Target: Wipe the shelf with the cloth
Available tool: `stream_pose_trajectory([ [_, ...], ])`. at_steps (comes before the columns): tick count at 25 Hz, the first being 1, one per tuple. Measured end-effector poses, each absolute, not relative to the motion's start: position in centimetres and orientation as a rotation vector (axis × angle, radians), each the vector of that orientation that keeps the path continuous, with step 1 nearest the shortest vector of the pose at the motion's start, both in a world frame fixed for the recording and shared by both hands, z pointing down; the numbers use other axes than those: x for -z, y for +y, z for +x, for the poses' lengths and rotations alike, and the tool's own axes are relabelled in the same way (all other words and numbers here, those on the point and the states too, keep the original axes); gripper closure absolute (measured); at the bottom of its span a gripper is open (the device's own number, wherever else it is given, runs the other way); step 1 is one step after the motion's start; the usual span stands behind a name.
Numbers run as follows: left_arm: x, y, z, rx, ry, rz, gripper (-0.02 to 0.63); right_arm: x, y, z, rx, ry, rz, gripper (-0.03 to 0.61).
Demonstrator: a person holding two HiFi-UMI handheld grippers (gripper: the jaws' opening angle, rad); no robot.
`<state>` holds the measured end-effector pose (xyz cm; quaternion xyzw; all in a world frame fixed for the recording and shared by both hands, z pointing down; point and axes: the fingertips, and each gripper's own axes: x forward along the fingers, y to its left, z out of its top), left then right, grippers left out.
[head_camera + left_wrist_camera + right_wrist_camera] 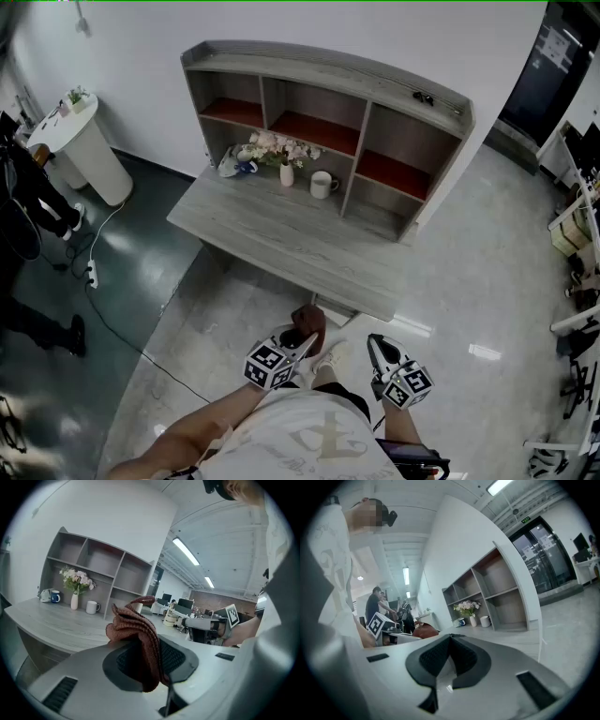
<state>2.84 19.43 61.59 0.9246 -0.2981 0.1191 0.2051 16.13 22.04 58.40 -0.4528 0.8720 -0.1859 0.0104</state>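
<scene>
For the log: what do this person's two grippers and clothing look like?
Both the left gripper and right gripper have pale grey bodies with black textured pads. Each carries a white cube printed with black square markers. The person wears a white top with a faint pale print.

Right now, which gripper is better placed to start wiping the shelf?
Left. The left gripper is shut on the cloth; the right gripper is shut and empty. Both hang short of the shelf.
</scene>
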Motion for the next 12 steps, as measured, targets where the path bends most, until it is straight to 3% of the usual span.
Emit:
stream_pose_trajectory([
  [12, -60.6, 21.2, 2.0, -0.312, -0.831, 2.592, 0.528, -57.0, 23.6, 14.9, 0.548, 2.738, -1.424, 0.574],
])
